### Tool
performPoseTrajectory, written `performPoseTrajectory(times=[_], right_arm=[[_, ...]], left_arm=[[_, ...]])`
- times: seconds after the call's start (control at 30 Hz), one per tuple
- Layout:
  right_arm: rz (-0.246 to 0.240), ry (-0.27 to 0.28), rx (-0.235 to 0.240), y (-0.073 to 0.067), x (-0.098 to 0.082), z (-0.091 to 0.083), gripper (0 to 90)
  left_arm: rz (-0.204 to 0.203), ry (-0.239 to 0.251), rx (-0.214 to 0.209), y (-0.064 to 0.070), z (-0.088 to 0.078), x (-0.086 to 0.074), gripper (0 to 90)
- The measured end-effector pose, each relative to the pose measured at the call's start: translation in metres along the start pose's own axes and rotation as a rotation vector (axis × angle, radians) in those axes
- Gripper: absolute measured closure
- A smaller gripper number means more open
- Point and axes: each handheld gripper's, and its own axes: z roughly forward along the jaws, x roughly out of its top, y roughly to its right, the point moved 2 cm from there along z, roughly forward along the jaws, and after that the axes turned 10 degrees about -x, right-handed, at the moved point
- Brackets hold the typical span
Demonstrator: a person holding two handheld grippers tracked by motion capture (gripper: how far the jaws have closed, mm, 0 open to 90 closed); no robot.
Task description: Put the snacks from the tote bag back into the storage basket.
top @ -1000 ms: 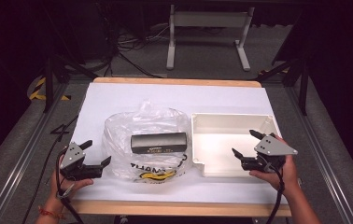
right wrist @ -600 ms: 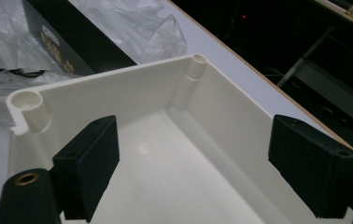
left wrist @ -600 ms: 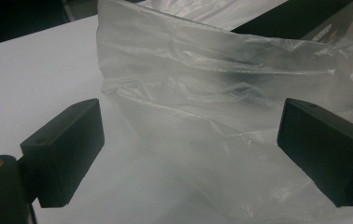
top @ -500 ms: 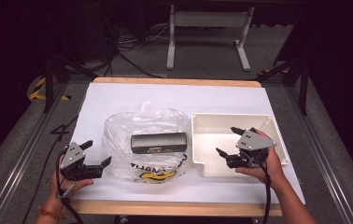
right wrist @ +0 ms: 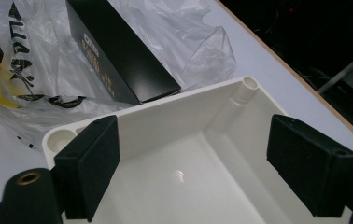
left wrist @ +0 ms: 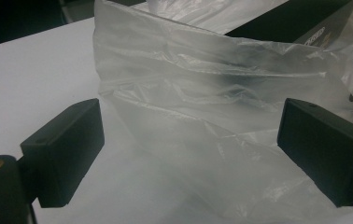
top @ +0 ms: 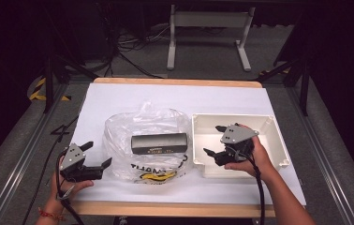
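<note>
- Claws: your left claw [top: 96, 155] gapes empty beside the plastic bag [top: 147, 123].
- Your right claw [top: 216, 139] hangs released over the white tray [top: 278, 140], near the black box [top: 159, 143].

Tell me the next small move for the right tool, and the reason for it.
Probably carry the right tool on past the near wall of the white tray toward the black box. Its jaws stand open with nothing between them, above the tray's bare inside, while the box lies on the clear plastic bag just beyond. The left tool waits open at the bag's edge.
</note>
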Motion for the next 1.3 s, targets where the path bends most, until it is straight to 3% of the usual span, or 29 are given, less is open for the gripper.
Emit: performPoseTrajectory(times=[0.6,0.87,1.0,1.3], right_arm=[[-0.012,0.006,0.096,0.006,0.020,0.024,20.0],[-0.028,0.008,0.155,0.007,0.032,0.038,24.1],[-0.054,0.006,0.183,0.004,0.039,0.045,26.5],[-0.179,-0.053,0.251,-0.009,0.057,0.064,28.4]], left_arm=[[0.016,-0.007,0.006,0.017,-0.013,-0.004,8.6],[0.000,-0.011,0.035,0.020,-0.024,-0.011,8.6],[-0.002,-0.014,0.044,0.022,-0.028,-0.014,8.6],[-0.007,-0.017,0.054,0.024,-0.033,-0.018,8.6]])
